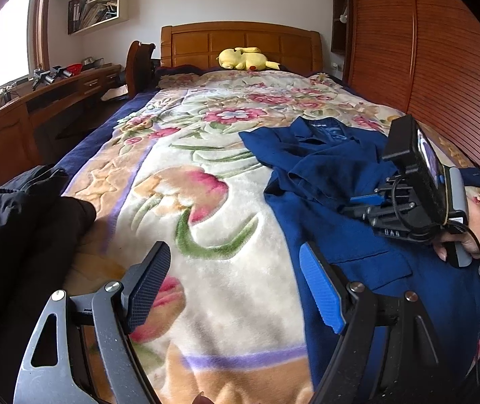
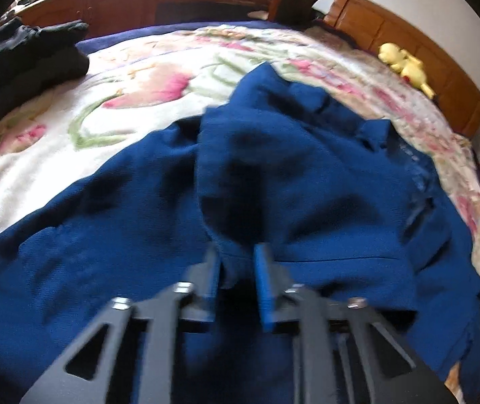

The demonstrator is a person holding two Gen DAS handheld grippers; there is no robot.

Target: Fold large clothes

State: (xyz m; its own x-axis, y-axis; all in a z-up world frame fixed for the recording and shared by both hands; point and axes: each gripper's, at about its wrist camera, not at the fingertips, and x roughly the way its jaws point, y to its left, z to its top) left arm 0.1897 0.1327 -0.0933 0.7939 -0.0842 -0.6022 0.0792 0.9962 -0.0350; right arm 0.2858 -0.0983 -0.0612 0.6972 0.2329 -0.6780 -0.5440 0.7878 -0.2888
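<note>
The left wrist view alone showed the person's hand (image 1: 465, 235) carrying the right tool, plus a yellow plush toy (image 1: 246, 58) at the wooden headboard (image 1: 240, 40). The right wrist view, blurred, alone showed the right tool (image 2: 236, 279) pinching a raised fold of the dark blue woven jacket (image 2: 307, 175), which lay spread on the floral blanket (image 1: 206, 175) covering the bed. The left tool (image 1: 236, 286) hung spread wide above the blanket, its blue pad at the jacket's edge. A neck label was unreadable.
</note>
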